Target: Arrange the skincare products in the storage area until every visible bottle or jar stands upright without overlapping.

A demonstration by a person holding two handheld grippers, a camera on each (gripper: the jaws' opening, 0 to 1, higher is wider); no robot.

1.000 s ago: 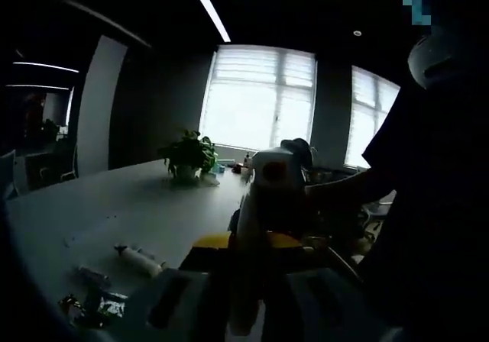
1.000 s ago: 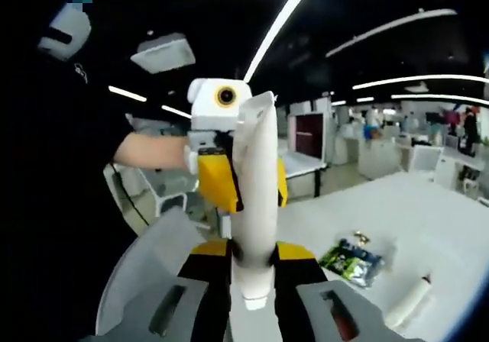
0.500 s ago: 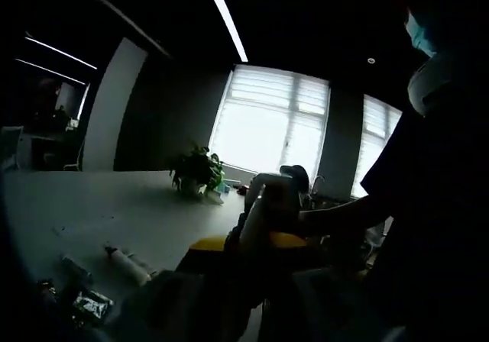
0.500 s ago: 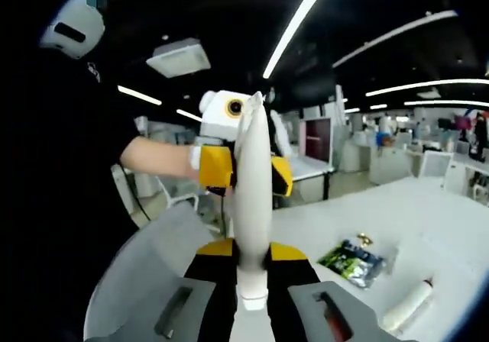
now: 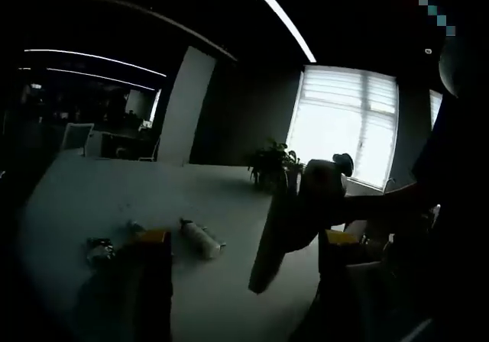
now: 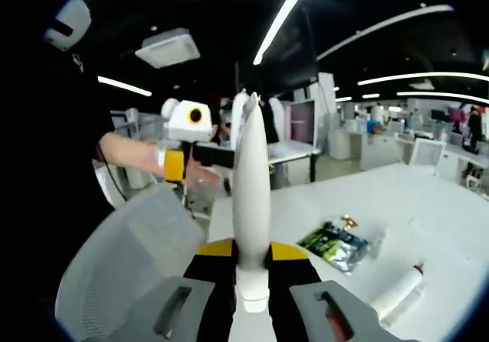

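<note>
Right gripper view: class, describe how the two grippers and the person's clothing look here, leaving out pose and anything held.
The right gripper has grey jaws with slotted recesses, black inner parts and yellow blocks near the tips. The left gripper shows a white rounded housing, a yellow block and a black bar. The person wears a dark short sleeve.

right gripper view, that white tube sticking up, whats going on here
A person holds a gripper in each hand. The right gripper is shut on a long white squeeze tube, held upright, cap down, above the white table. The left gripper hangs open beside the tube's top end. On the table lie a green foil packet and a second white tube with a dark tip, on its side and not yet stood up.
</note>
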